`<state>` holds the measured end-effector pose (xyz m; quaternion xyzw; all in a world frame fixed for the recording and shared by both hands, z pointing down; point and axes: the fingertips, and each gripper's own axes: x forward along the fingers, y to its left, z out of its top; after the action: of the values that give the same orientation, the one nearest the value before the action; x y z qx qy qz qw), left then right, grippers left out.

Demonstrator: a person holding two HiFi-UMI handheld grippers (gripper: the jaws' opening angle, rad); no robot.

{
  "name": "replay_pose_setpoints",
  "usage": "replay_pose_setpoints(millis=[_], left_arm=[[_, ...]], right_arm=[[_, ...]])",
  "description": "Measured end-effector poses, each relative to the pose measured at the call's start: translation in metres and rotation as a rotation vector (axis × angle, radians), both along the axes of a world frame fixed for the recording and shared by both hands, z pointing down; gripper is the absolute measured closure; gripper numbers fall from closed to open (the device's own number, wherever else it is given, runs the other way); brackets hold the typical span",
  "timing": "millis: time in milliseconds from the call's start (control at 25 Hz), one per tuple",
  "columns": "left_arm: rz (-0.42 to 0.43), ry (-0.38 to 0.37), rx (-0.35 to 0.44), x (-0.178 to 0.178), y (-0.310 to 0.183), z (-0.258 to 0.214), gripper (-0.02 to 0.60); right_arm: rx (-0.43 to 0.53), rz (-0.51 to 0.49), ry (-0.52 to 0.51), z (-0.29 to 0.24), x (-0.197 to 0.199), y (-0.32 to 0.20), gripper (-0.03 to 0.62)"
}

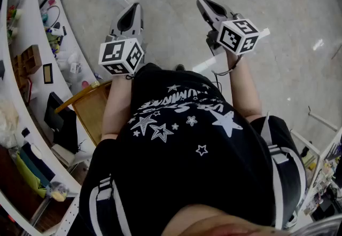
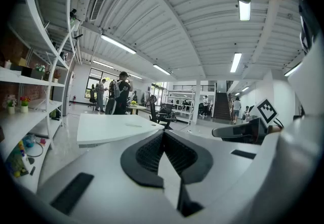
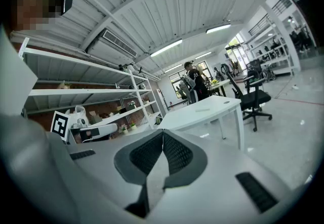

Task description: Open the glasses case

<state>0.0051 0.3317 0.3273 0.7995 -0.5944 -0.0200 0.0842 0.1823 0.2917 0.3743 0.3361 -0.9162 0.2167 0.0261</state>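
No glasses case can be made out in any view. In the head view I hold both grippers out in front of my body, above the pale floor. My left gripper (image 1: 131, 9) and my right gripper (image 1: 203, 1) point forward, side by side and apart. The left gripper (image 2: 163, 133) has its dark ribbed pads pressed together with nothing between them. The right gripper (image 3: 163, 132) is likewise shut and empty. A white table (image 2: 109, 127) stands ahead; a small flat thing (image 2: 134, 124) lies on it, too small to identify.
White shelving (image 1: 33, 53) full of small items runs along my left side. A wooden chair (image 1: 92, 105) stands beside my left leg. A black office chair (image 3: 251, 99) is right of the table (image 3: 205, 113). People (image 2: 119, 92) stand far behind it.
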Motion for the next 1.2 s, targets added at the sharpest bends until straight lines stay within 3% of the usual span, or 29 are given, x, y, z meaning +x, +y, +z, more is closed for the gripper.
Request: replay_pose_setpoints(millis=[320, 680, 1200], left_arm=[[0.002, 0.011, -0.009, -0.011, -0.024, 0.009, 0.569], [0.045, 0.041, -0.013, -0.032, -0.109, 0.018, 0.569], [0.072, 0.047, -0.016, -0.106, -0.223, 0.009, 0.569]], right_arm=[[-0.007, 0.009, -0.007, 0.006, -0.009, -0.022, 0.585], [-0.02, 0.065, 0.009, 0.009, -0.022, -0.095, 0.585], [-0.025, 0.114, 0.011, -0.004, -0.094, -0.217, 0.585]])
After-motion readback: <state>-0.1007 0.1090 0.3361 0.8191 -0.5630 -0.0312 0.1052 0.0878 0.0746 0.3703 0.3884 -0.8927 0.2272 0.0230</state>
